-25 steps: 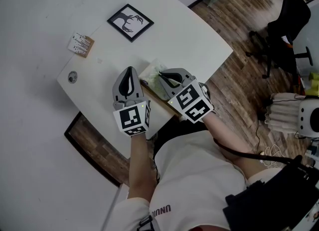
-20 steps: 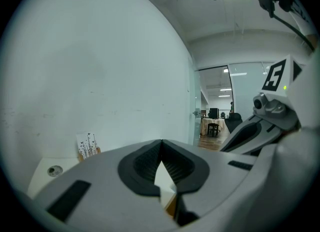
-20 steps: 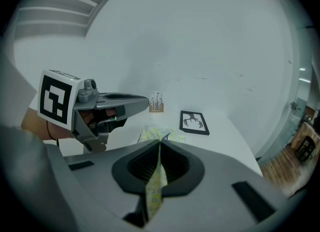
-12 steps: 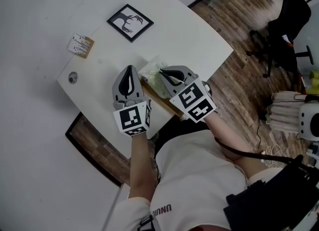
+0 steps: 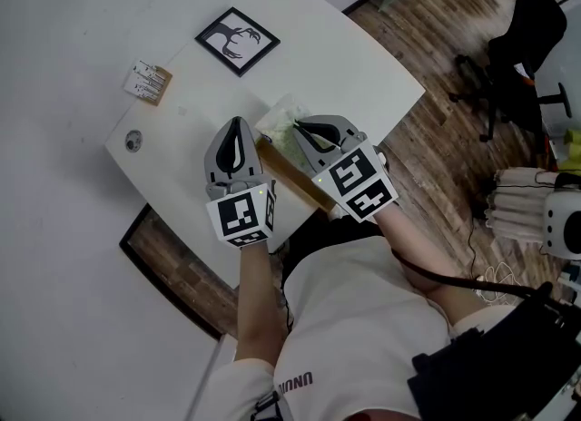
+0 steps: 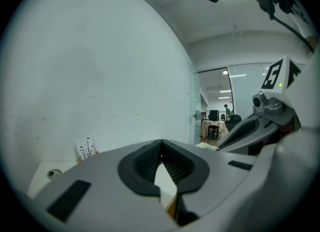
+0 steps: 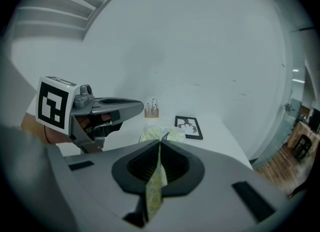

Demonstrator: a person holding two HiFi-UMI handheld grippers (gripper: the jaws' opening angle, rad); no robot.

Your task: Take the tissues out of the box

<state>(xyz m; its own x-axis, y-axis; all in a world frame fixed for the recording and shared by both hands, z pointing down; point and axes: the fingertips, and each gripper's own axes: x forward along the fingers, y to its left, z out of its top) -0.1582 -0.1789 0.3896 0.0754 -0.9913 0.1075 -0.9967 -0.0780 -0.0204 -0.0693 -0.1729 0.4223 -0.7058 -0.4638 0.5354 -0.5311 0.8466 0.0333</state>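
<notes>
Bright, even light; fisheye distortion at edges

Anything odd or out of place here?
Nothing spilled or damaged. The tissue box sits close to the table's near edge; the right gripper is shut on a tissue, left gripper shut and empty.

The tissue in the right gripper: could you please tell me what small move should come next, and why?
Probably pull the right gripper up and away from the box. Its jaws are shut on the tissue, whose far end bunches at the box, so it seems not yet free. The left gripper is shut and empty.
</notes>
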